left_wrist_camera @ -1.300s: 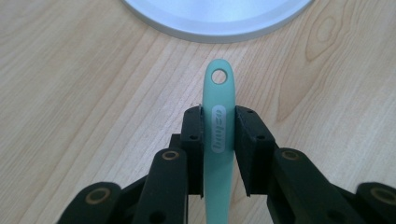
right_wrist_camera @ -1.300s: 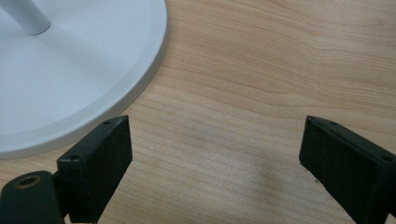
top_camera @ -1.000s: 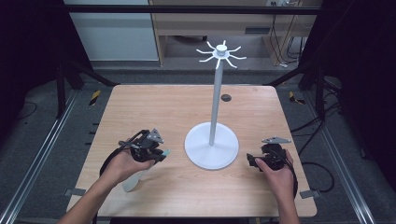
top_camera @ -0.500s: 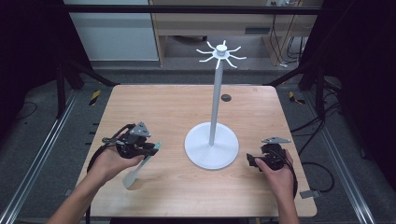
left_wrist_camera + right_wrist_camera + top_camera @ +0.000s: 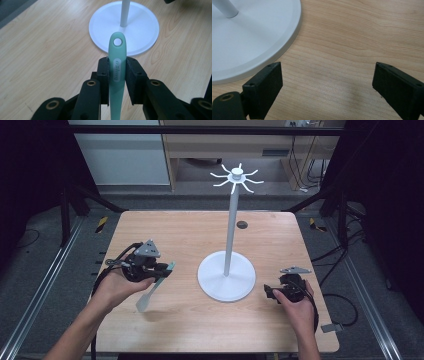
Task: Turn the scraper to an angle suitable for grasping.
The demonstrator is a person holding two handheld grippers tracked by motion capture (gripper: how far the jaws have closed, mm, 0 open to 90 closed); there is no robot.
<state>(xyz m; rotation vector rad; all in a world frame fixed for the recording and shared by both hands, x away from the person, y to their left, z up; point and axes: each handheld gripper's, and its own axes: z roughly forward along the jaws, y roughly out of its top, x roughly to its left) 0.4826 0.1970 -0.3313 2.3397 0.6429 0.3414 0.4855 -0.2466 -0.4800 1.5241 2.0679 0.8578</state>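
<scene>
The left gripper [image 5: 159, 270] is squeezing a green spatula [image 5: 117, 72]. The right gripper [image 5: 327, 85] is sitting wide open, maybe resting on the table [image 5: 190, 227]. A white stand [image 5: 226, 282] is standing between them.

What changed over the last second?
The left hand-held gripper, shut on the spatula, lifted it off the table so it hangs tilted, blade down. The right hand-held gripper, open, and the stand stayed put.
</scene>
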